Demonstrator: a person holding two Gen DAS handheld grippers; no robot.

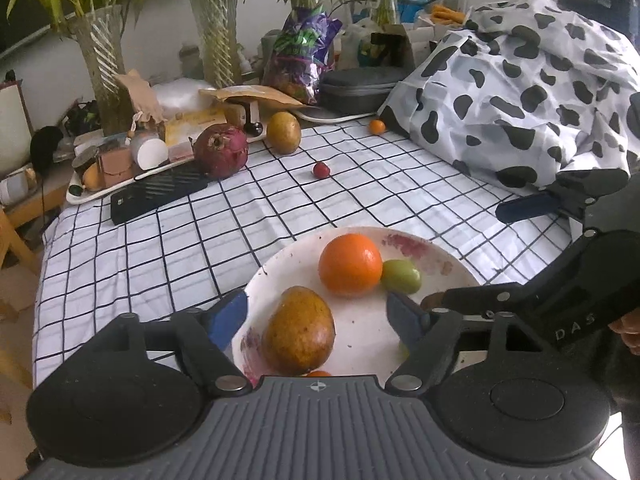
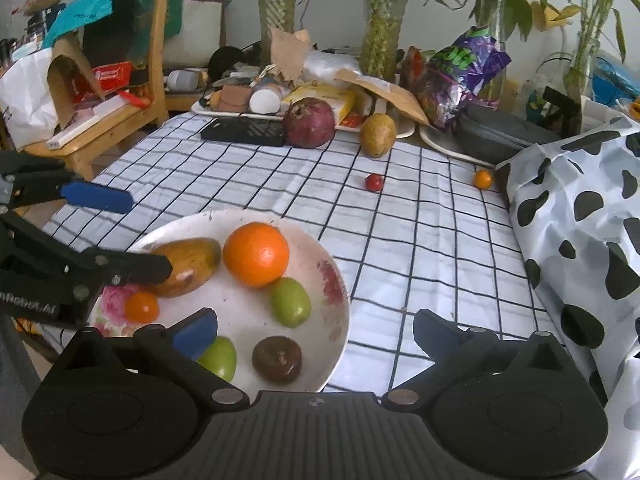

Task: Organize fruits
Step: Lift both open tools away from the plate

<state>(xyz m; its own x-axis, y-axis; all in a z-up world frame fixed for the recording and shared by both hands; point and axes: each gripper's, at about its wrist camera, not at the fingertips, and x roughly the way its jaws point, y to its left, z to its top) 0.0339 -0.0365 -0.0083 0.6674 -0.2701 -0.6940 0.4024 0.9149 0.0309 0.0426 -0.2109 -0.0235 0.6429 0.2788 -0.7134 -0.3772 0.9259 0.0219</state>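
A white plate (image 1: 368, 332) (image 2: 248, 312) sits on the checked cloth near me. It holds a mango (image 1: 300, 330) (image 2: 192, 264), an orange (image 1: 350, 264) (image 2: 256, 254), green fruits (image 2: 290, 302) (image 1: 401, 276), a brown fruit (image 2: 277, 359) and a small orange tomato (image 2: 141, 307). My left gripper (image 1: 320, 316) is open, its fingers either side of the mango just above the plate. My right gripper (image 2: 316, 332) is open and empty over the plate's right rim. Farther back lie a pomegranate (image 1: 221, 151) (image 2: 309, 122), a second mango (image 1: 283, 132) (image 2: 377, 135), a red cherry tomato (image 1: 321, 170) (image 2: 374, 182) and a small orange tomato (image 1: 377, 126) (image 2: 483, 179).
A cow-print bag (image 1: 520, 92) (image 2: 580, 240) fills the right side. A black flat box (image 1: 160, 194) (image 2: 244, 132), a cluttered tray (image 1: 108, 168), vases with plants (image 1: 102, 60) and a purple bag (image 1: 304, 52) line the far edge. A wooden chair (image 2: 120, 112) stands at the left.
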